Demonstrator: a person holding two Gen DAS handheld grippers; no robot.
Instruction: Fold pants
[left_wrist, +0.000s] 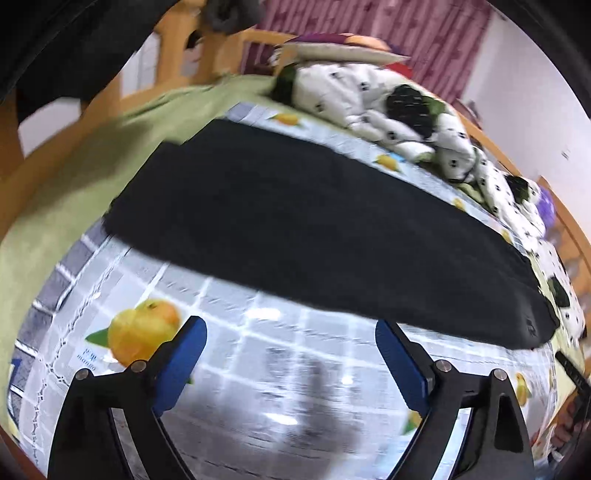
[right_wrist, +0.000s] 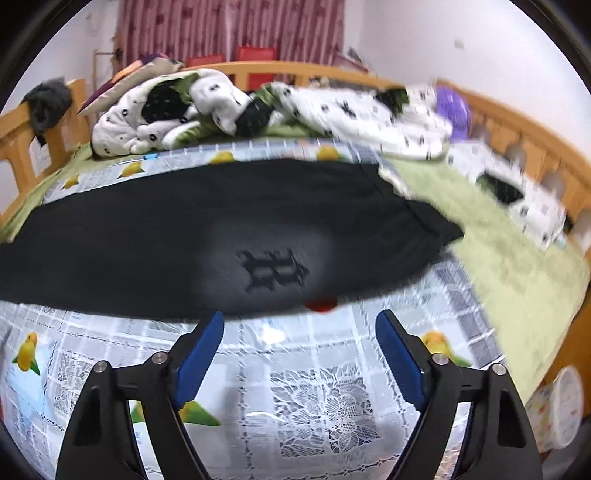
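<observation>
The black pants (left_wrist: 314, 236) are laid out flat in a long band across a fruit-print plastic sheet (left_wrist: 236, 369) that covers the near part of the bed, lying crosswise in front of both cameras. In the right wrist view the pants (right_wrist: 221, 229) show a dark embroidered logo (right_wrist: 275, 271) near their front edge, plus a small red spot (right_wrist: 320, 304) right at that edge; can't tell what the spot is, it's blurry.

Both sets of tongs are hanging over the sheet just short of the pants, not touching them. The left tongs (left_wrist: 291, 343) are spread wide with nothing between the blue pads, and so are the right tongs (right_wrist: 300, 336), which sit close to the logo.

Beyond the pants there's a crumpled white quilt with black patches (right_wrist: 207, 107), bunched up along the far side of the bed. A light green blanket (right_wrist: 517, 266) shows beside the sheet. The wooden bed frame (right_wrist: 517, 114) wraps around all of it, with a pink curtain (right_wrist: 229, 29) behind. A purple thing (right_wrist: 454, 107) sits by the rail, too blurred to identify.
</observation>
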